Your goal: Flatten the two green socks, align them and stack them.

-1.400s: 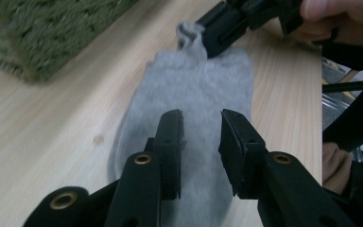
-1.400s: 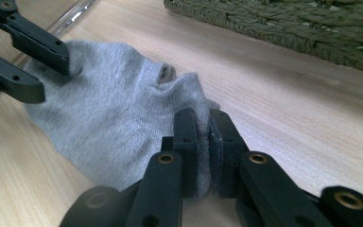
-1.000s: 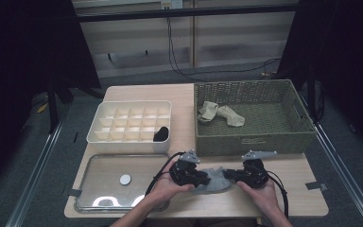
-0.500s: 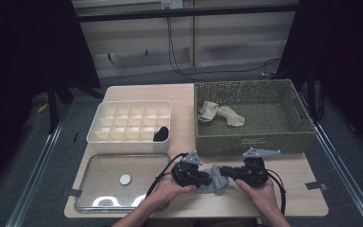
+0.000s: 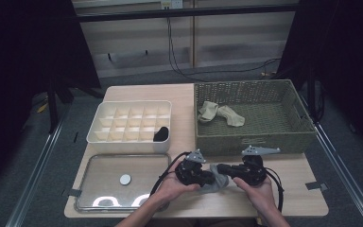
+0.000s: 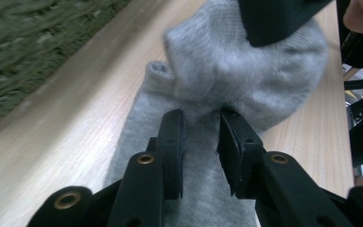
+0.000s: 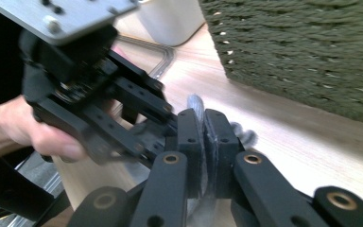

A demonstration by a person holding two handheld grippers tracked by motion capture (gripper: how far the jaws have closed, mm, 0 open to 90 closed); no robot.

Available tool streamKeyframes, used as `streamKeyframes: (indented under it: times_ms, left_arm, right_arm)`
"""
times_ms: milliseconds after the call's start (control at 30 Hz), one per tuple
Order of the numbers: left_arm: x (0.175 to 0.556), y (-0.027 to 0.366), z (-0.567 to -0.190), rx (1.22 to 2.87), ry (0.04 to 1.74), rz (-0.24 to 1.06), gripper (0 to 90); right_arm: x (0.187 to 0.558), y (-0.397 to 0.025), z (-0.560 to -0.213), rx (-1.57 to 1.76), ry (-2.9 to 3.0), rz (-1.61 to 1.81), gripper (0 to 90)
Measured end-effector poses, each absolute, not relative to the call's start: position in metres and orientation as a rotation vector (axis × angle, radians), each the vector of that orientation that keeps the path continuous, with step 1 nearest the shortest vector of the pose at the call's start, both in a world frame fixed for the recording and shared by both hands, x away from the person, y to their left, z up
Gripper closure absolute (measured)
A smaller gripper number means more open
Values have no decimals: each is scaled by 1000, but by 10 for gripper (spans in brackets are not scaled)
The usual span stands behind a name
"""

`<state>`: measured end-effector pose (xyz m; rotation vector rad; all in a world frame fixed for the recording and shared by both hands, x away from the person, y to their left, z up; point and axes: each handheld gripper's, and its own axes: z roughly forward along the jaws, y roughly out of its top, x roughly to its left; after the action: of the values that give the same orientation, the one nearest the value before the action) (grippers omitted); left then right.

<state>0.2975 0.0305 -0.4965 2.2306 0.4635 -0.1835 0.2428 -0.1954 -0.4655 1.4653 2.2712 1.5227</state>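
Both grippers meet over 1 grey sock (image 5: 214, 178) at the near edge of the wooden table (image 5: 293, 198), seen from the high view. The left gripper (image 5: 208, 178) points rightward and the right gripper (image 5: 222, 168) points leftward, tips almost touching, with the sock bunched between and beneath them. Behind them stands a woven green basket (image 5: 250, 137) holding 2 beige socks (image 5: 220, 113). To its left sits a white divider box (image 5: 104, 137) with a dark item (image 5: 161, 134) in 1 near compartment, and a clear tray (image 5: 99, 163) lies at the front left.

From the left gripper view, the left gripper (image 6: 201, 130) has its jaws narrowly parted, with grey fabric passing between them; whether they press it firmly is hard to tell. The sock (image 6: 236, 71) runs straight ahead, away from the jaws, its far end rolled into a soft lump, where a jaw of the right gripper bites in from above.

From the right gripper view, the right gripper (image 7: 203, 127) is pinched tight on a thin fold of the sock (image 7: 196, 106). The left gripper (image 7: 113, 113) sits just beyond, to the left, held by a hand (image 7: 38, 132).

The sock's long axis lies along the line joining the 2 grippers, so any further rolling likely turns along that line, with both tools equally near.
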Motion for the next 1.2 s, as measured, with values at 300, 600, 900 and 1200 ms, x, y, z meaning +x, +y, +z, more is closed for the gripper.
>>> streamKeyframes:
  times_ms: [300, 600, 900, 1200]
  left_arm:
    - [293, 64, -481, 2214, 460, -128, 683]
    - [282, 95, -474, 2212, 480, -112, 625]
    - [279, 95, -488, 2256, 470, -163, 649]
    - [281, 90, -497, 2251, 491, -155, 655]
  right_arm:
    - [242, -213, -467, 1502, 2230, 1491, 866]
    - [240, -218, -461, 1486, 2208, 1474, 866]
    - [241, -208, -461, 1469, 2226, 1458, 865]
    - [245, -188, -464, 1440, 2287, 1456, 863]
